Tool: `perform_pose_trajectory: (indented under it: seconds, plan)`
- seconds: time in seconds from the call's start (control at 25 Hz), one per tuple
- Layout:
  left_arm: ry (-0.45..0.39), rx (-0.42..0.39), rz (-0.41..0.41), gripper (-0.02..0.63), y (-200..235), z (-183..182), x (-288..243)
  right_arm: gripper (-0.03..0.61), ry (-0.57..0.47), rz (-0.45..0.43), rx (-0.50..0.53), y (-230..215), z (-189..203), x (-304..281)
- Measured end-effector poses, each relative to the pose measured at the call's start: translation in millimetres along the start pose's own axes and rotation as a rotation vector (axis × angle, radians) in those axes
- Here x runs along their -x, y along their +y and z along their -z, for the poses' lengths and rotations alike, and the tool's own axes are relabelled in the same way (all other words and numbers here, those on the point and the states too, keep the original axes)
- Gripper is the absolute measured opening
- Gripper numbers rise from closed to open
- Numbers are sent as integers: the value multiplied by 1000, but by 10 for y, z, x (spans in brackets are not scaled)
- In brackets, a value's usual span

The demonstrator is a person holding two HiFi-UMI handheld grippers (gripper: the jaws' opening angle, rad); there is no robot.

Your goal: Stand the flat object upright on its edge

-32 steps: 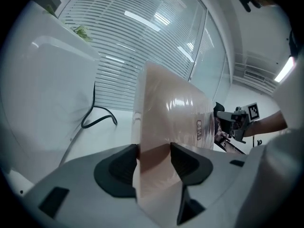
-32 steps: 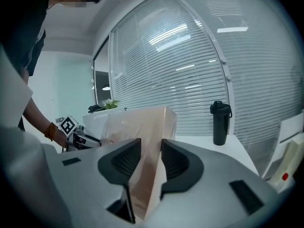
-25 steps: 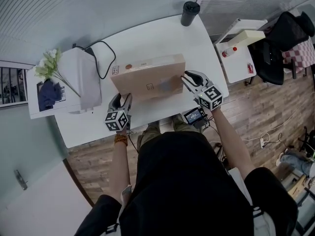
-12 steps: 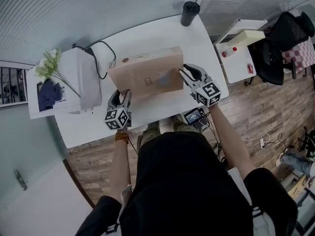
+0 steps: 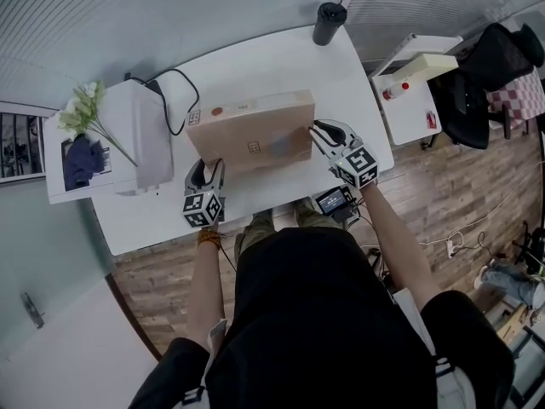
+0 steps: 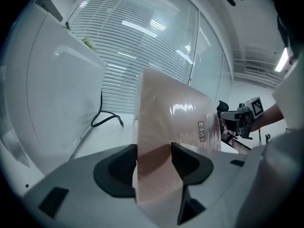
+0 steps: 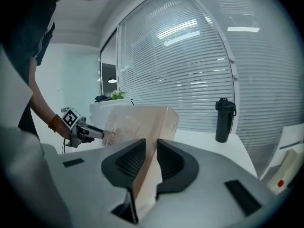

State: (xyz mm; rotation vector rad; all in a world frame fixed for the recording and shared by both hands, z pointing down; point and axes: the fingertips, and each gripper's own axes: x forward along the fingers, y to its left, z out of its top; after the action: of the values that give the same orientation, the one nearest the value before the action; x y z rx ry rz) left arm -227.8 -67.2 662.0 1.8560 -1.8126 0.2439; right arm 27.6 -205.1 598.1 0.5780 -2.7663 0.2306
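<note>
Head view: cardboard box [image 5: 251,139] stands on its long edge across the worktop [image 5: 281,66], bare surface behind. Left gripper [image 5: 207,167] fingers clamp it; right gripper [image 5: 317,133] fingers, just closing, pinch it.

One brown box [image 5: 251,130], two grippers [image 5: 208,167] [image 5: 318,131], one black flask [image 5: 329,22], one flower bunch [image 5: 82,109], one white table [image 5: 281,58].

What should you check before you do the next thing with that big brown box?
1. Grip of the left gripper on the box: ok, its pads press on the near left corner.
2. Grip of the right gripper: ok, its jaws have just been closing and the box's right edge is pinched between them.
3. Box fully upright: cannot tell, it looks slightly tilted.
4. Bottom edge resting on the table: cannot tell.
5. The black bottle out of the way: ok, it stands apart at the far edge.
</note>
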Motion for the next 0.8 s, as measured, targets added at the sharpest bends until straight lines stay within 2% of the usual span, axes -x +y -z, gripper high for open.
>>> perform_pose_trajectory:
  seconds: [0.08, 0.16, 0.32, 0.52, 0.64, 0.8]
  plan:
    - [5, 4, -5, 224, 15, -5, 3, 32, 26, 22, 25, -60, 6, -35]
    - [5, 14, -19, 222, 21, 12, 16, 23, 27, 43, 14, -95, 2, -57]
    - [-22, 29, -54, 219, 38, -44, 23, 17, -42, 66, -48, -129, -156, -94]
    - [-129, -43, -73, 219, 39, -303, 12, 15, -150, -20, -50, -114, -444, 6]
    - [-127, -82, -87, 218, 59, -232, -26, 15, -117, -79, -58, -39, -284, 76]
    - [-114, -79, -97, 216, 7, -38, -32, 15, -83, -93, -66, -1, -52, 148]
